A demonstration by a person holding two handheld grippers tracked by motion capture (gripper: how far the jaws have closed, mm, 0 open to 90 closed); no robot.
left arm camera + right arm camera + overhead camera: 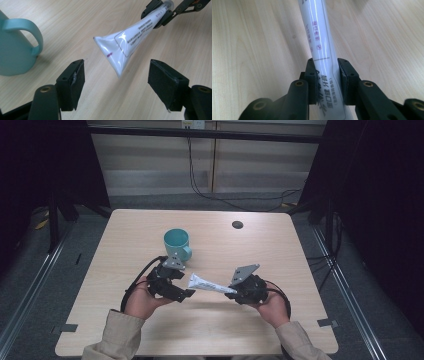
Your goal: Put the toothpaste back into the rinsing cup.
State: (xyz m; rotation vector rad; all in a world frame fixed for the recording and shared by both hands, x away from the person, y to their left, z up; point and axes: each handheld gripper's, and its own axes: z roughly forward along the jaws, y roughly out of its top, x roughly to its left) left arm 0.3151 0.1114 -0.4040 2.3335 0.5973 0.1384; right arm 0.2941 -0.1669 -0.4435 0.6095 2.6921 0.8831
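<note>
A white toothpaste tube [207, 284] [318, 37] with printed text is held level just above the table, and my right gripper [235, 292] [328, 68] is shut on its cap end. Its flat crimped end [117, 57] points toward my left gripper [185, 292] [116, 75]. That gripper's jaws stand open, wide apart on either side of the tube's end without touching it. In the left gripper view the right gripper [160, 15] clamps the tube at the top right. A teal cup [176, 244] [12, 50] with a handle stands upright just beyond the left hand.
The wooden table [280, 245] has a small dark round hole [237, 224] near its far edge. Dark frames and cables stand on the floor around the table. Both of the person's sleeves come in over the near edge.
</note>
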